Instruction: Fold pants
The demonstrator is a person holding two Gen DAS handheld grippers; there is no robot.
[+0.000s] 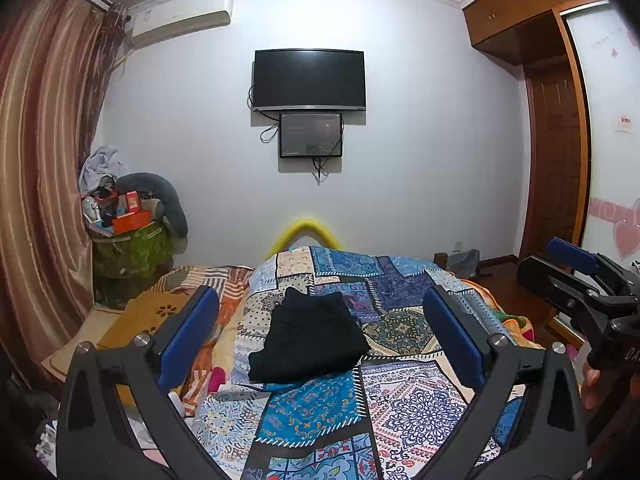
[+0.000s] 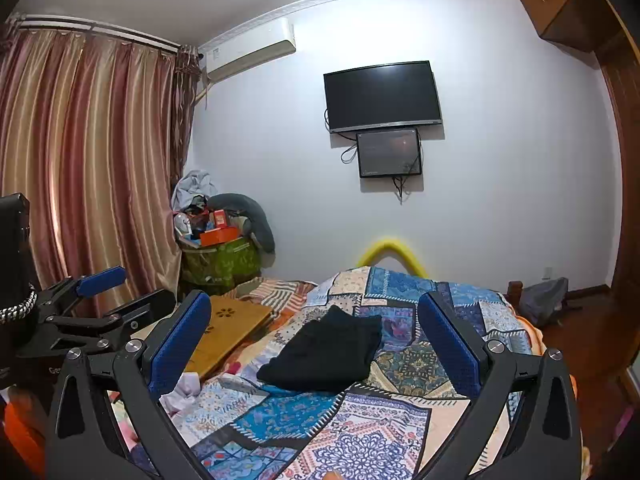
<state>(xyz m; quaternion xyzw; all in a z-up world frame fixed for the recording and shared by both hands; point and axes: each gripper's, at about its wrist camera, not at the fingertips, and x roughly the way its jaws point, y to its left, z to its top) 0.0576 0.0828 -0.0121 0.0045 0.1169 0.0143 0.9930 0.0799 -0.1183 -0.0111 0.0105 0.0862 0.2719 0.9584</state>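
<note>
Black pants point(image 1: 310, 338) lie folded into a compact stack on the patchwork quilt point(image 1: 400, 392) of the bed. They also show in the right wrist view point(image 2: 328, 354). My left gripper point(image 1: 320, 308) is open and empty, held above the bed short of the pants. My right gripper point(image 2: 316, 314) is open and empty too, likewise back from the pants. In the left wrist view the right gripper point(image 1: 580, 276) shows at the right edge. In the right wrist view the left gripper point(image 2: 112, 296) shows at the left edge.
A wooden lap tray point(image 2: 236, 328) lies on the bed left of the pants. A green basket of clutter point(image 1: 128, 248) stands by the curtain. A TV point(image 1: 309, 79) hangs on the far wall. A wardrobe point(image 1: 560, 160) stands right.
</note>
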